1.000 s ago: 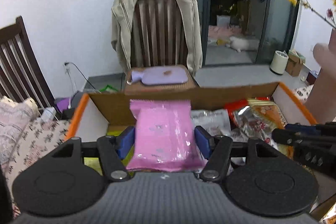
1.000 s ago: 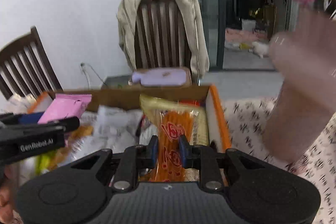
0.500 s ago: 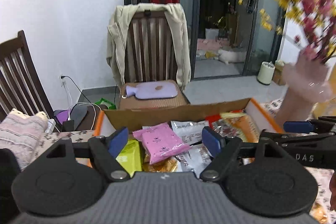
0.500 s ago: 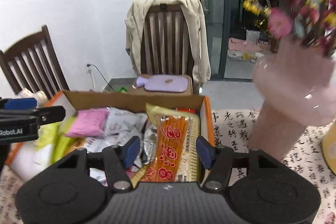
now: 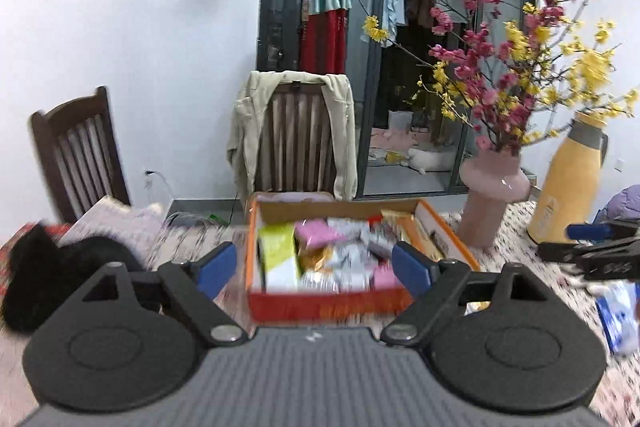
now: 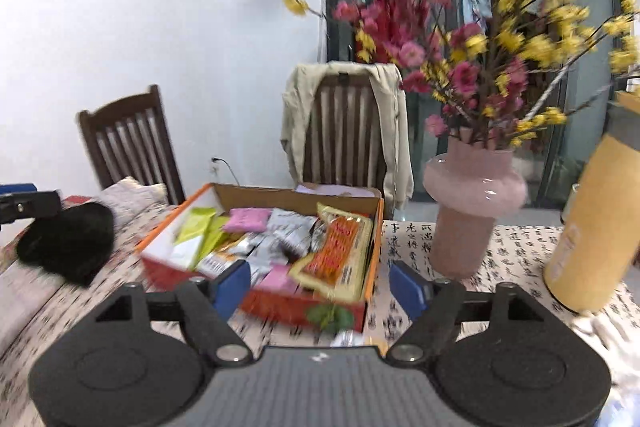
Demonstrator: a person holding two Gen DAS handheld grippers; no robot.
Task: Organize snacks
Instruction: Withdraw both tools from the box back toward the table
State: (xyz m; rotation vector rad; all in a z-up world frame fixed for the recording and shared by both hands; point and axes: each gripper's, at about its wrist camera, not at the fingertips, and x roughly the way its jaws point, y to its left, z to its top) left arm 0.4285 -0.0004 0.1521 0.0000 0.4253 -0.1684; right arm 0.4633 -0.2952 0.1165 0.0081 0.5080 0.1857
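Observation:
An orange cardboard box (image 5: pixel 328 301) (image 6: pixel 264 301) stands on the table, full of snack packets. A pink packet (image 5: pixel 318 229) (image 6: pixel 248 219) lies near its back and an orange-and-yellow packet (image 6: pixel 336 255) along its right side. My left gripper (image 5: pixel 315 269) is open and empty, held back in front of the box. My right gripper (image 6: pixel 320 285) is open and empty, also in front of the box. The right gripper shows at the right edge of the left wrist view (image 5: pixel 592 247). The left gripper shows at the left edge of the right wrist view (image 6: pixel 24 205).
A pink vase (image 5: pixel 490 199) (image 6: pixel 468 211) with red and yellow blossoms stands right of the box, a yellow flask (image 5: pixel 568 183) (image 6: pixel 592 227) beyond it. A black furry thing (image 5: pixel 44 271) (image 6: pixel 68 243) lies left. Two wooden chairs (image 5: pixel 298 143) stand behind the table. A blue packet (image 5: pixel 618 319) lies at the right.
Both grippers let go of their packets in the box, opened wide, and pulled back and up from the box. The pink and orange packets stay inside it.

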